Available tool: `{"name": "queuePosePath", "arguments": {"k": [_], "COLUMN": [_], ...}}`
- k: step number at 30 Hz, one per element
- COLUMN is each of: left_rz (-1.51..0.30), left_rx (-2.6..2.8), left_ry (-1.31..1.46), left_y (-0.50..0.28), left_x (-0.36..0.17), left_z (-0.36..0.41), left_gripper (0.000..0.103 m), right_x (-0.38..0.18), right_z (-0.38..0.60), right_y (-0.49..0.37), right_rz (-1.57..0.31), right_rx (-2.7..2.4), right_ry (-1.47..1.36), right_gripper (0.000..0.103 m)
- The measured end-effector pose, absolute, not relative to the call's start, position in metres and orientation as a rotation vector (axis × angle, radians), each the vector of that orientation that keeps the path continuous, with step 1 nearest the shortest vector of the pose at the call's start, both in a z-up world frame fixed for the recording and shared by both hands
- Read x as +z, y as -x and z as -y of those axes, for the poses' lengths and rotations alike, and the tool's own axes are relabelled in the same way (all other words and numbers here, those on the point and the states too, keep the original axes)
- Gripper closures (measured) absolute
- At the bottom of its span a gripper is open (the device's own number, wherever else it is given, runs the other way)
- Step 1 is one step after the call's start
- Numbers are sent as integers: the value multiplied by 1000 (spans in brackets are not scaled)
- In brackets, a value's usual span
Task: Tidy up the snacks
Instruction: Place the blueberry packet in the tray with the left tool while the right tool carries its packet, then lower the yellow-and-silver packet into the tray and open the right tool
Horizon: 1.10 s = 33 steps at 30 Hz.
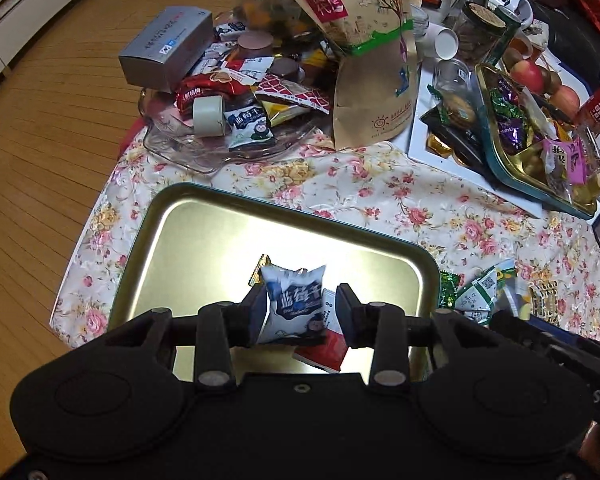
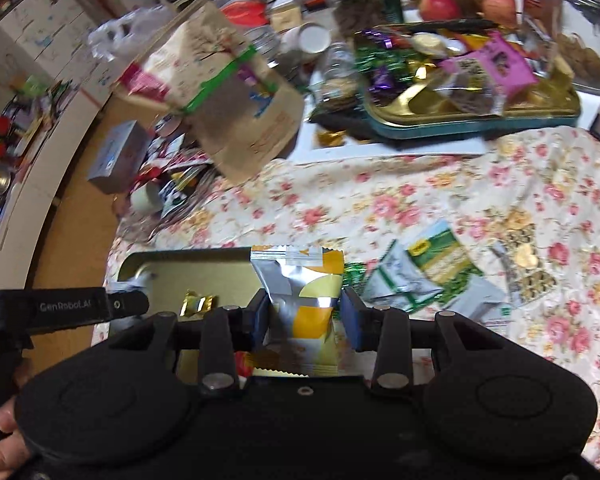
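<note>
My left gripper [image 1: 301,307] is shut on a blue-and-white snack packet [image 1: 294,303] and holds it over a gold metal tray [image 1: 188,240] on the floral tablecloth. A red packet [image 1: 324,354] and a small gold-wrapped candy [image 1: 259,268] lie in the tray under it. My right gripper [image 2: 304,314] is shut on a silver-and-yellow snack packet [image 2: 304,292] at the right edge of the same tray [image 2: 188,270]. The gold candy [image 2: 198,303] shows there too. The left gripper's body [image 2: 80,306] is at the left of that view.
Several green-and-white packets [image 2: 424,276] lie on the cloth right of the tray. A clear dish [image 1: 220,148] piled with snacks, a grey box [image 1: 168,48] and a brown paper bag [image 1: 364,48] stand behind. A teal tin [image 2: 472,120] full of sweets is at the back right.
</note>
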<state>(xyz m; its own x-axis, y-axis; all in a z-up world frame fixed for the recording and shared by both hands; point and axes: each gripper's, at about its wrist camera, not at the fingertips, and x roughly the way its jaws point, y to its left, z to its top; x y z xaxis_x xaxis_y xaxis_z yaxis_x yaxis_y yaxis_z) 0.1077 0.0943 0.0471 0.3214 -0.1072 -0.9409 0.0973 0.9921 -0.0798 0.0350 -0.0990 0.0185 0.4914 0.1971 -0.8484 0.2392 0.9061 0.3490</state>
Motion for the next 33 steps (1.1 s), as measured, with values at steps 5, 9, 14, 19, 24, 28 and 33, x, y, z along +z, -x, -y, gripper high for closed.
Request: {"name": "queuePosePath", "arguments": {"k": [5,9,14,19,24,28,33], "left_rz": [-1231,-1252,-1295,-1289,-1294,-1297,-1300], "left_rx": [-138,-155,-187,-163,-150,-153,-174], "left_ry": [28,27,71,68,73,61,30], "left_y": [-107,-107,-107,-107,-109,-108,-106], "left_x": [48,43,39,39,37,37,36], "left_z": [-104,-104,-103,-104,-107,-103,-93], "left_gripper": [53,53,54,54,54,54,54], "right_x": [13,10,4,4,7,8,6], "right_z": [77,65,57,46,40,43,50], "right_y": [-43,-44,-46,-45,-46,-47,-46], "right_rz": [-1081,-1092,-1105,-1100,-1095,-1101,-1108], "right_rx": [23,36,48,79,106,102,68], "right_ry": [-416,-388,-349,-303,-289,-311,-316], "right_gripper": [63,63,63,62,60,57,57]}}
